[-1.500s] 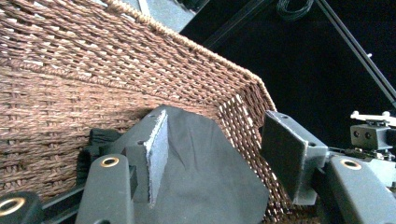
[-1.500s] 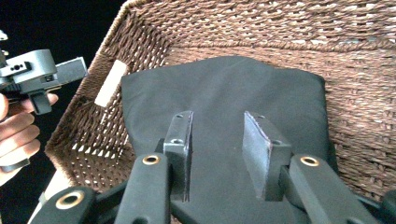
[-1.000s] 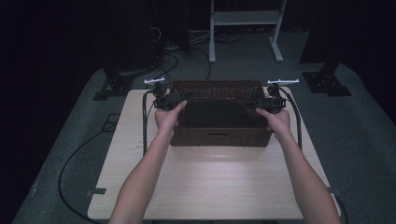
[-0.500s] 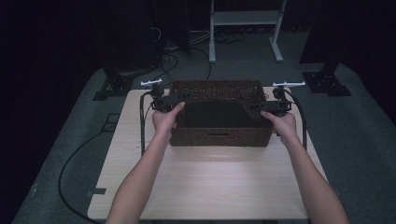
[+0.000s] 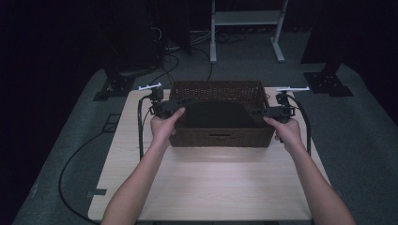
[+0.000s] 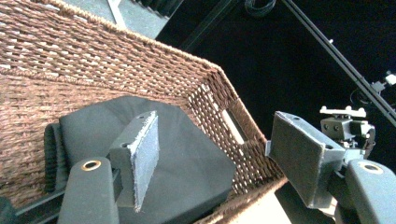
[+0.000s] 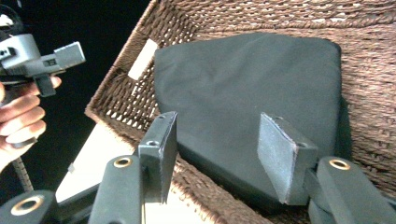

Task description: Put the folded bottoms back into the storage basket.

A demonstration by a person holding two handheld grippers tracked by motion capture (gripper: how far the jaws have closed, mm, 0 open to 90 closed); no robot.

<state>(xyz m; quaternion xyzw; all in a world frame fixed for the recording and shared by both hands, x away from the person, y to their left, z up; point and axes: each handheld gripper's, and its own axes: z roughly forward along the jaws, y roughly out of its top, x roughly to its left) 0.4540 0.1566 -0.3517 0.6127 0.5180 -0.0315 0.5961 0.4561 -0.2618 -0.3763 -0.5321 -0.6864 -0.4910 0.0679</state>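
Both forearms come up from the bottom of the high view. Left gripper sits mid-left, right gripper mid-right, both pointing inward, jaws just been opening, nothing pinched.

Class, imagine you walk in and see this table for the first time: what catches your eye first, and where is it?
First comes the brown wicker basket at the far middle of the pale wooden table, with a folded dark cloth lying inside it. Next, the left gripper and the right gripper, one at each end of the basket over its rim; their jaws have just been opening and grip nothing.
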